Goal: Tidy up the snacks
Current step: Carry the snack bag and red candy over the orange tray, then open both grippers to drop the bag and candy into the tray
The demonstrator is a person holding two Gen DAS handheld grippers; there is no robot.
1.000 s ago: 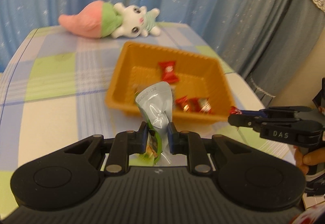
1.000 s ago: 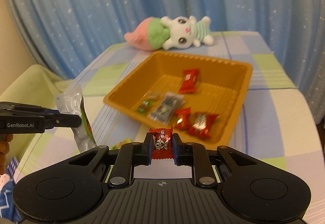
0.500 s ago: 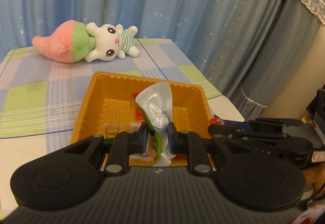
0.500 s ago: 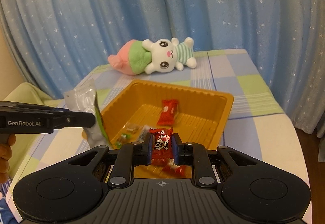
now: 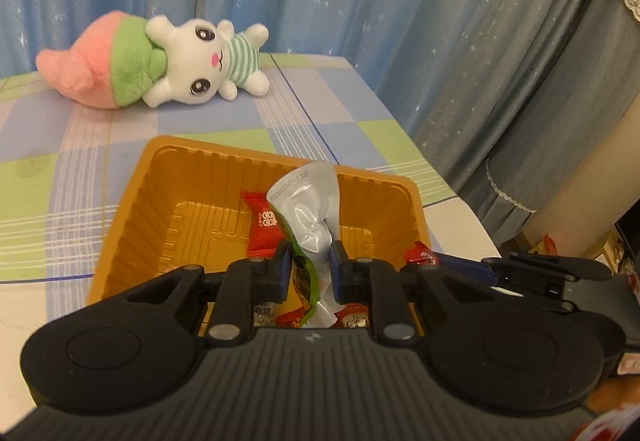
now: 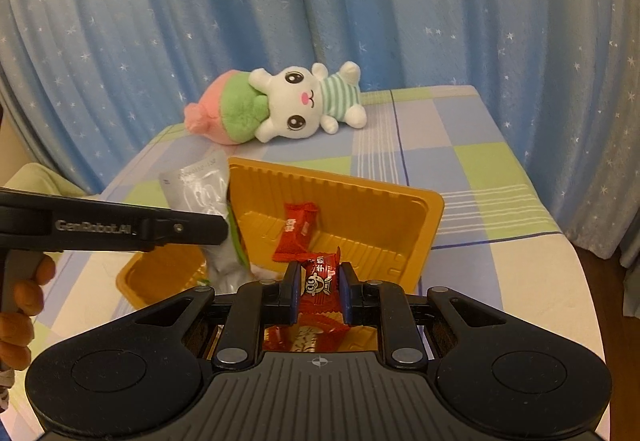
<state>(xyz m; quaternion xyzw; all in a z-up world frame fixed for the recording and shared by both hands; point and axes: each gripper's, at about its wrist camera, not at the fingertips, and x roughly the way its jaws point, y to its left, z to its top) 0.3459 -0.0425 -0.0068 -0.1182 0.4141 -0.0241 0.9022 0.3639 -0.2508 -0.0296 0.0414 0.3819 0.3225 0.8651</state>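
Claws both loaded: left claw point(image 5: 307, 273) pinching pouch point(image 5: 310, 209), right claw point(image 6: 319, 291) pinching candy point(image 6: 320, 277); I'd release low over tray point(image 6: 430, 219) at 12 o'clock.

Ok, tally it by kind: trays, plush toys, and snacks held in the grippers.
Orange plastic tray: 1
White rabbit plush toy with pink-and-green hood: 1
Held snacks: 2 (crumpled silver foil packet in the left gripper, red-wrapped candy in the right gripper)
Total: 4
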